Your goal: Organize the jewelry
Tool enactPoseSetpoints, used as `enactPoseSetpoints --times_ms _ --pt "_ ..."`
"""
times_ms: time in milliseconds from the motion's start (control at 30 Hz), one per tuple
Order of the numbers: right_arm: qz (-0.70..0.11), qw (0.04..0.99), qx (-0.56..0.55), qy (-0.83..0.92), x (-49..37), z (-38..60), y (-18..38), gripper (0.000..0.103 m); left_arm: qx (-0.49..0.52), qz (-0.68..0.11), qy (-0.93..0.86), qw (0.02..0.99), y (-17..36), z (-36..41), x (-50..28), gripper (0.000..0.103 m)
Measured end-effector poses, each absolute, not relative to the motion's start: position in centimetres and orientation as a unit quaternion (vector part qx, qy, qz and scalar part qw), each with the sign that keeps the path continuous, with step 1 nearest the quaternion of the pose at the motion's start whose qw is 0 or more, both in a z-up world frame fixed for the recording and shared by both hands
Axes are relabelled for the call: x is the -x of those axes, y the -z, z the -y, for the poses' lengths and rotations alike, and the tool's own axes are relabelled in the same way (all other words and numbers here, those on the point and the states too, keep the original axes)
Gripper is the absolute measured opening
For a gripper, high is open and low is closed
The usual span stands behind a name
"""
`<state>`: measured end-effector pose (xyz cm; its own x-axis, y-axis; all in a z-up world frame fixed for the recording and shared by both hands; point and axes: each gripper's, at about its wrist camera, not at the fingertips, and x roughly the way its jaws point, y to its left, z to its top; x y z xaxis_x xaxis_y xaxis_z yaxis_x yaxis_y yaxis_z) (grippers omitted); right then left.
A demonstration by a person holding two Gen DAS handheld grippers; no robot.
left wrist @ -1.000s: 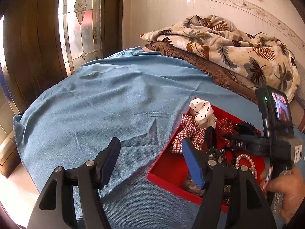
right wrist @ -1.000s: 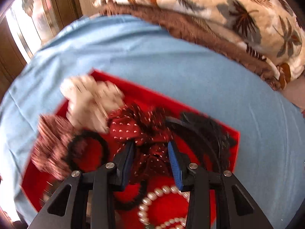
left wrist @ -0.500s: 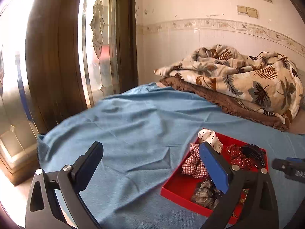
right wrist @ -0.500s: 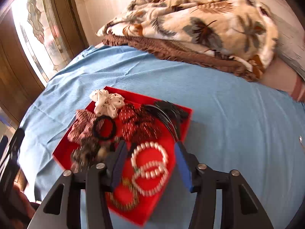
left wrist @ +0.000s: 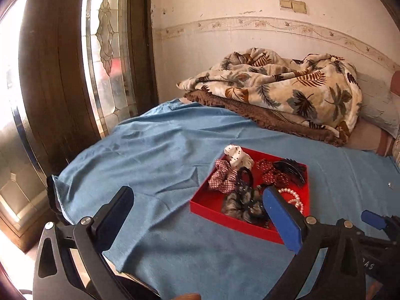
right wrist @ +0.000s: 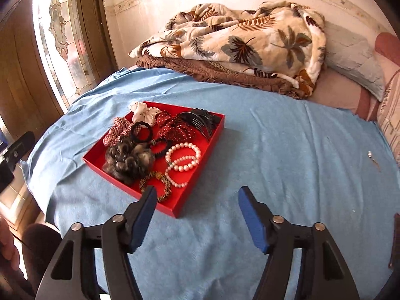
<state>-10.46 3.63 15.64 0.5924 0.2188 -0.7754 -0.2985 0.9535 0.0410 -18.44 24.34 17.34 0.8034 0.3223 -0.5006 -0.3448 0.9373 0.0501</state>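
nearest, the right tool and the left tool both hover with fingers apart, gripping nothing. just past them the red tray sits on the blue sheet of the bed, holding a beaded bracelet, pearl bracelets, a grey hairpiece, black hair ties, scrunchies, a dotted bow and a black comb. bare sheet spreads right of the tray; folded blankets lie at the far wall.

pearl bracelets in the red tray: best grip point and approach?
Probably the far arc of the top pearl bracelet, from above. The loops lie flat and its near side overlaps the second one, so pinch across the bead strand there. The right gripper, jaws open, is the nearer.
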Motion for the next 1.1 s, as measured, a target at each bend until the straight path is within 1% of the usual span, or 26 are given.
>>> enactPoseSetpoints --times_ms 100,300,500,700,1100 --pt "-0.422 0.895 0.05 -0.137 11.5 -3.1 -15.6 0.074 0.03 -0.29 -0.165 0.942 -16.9 -23.6 18.4 0.103" --pt "-0.414 0.902 0.051 -0.116 12.6 -1.9 -15.5 0.076 0.015 -0.323 -0.158 0.933 -15.7 -22.2 18.4 0.103" --pt "-0.419 0.903 0.025 -0.088 12.6 0.3 -15.1 0.077 0.014 -0.357 -0.132 0.925 -14.3 -20.6 18.2 0.103" --pt "-0.424 0.903 0.016 -0.07 12.5 1.4 -14.9 0.077 0.014 -0.37 -0.107 0.923 -13.8 -19.5 17.9 0.103" --pt "-0.418 0.905 0.037 -0.064 12.8 0.9 -14.8 0.077 0.012 -0.384 -0.094 0.918 -13.0 -19.6 17.8 0.103"
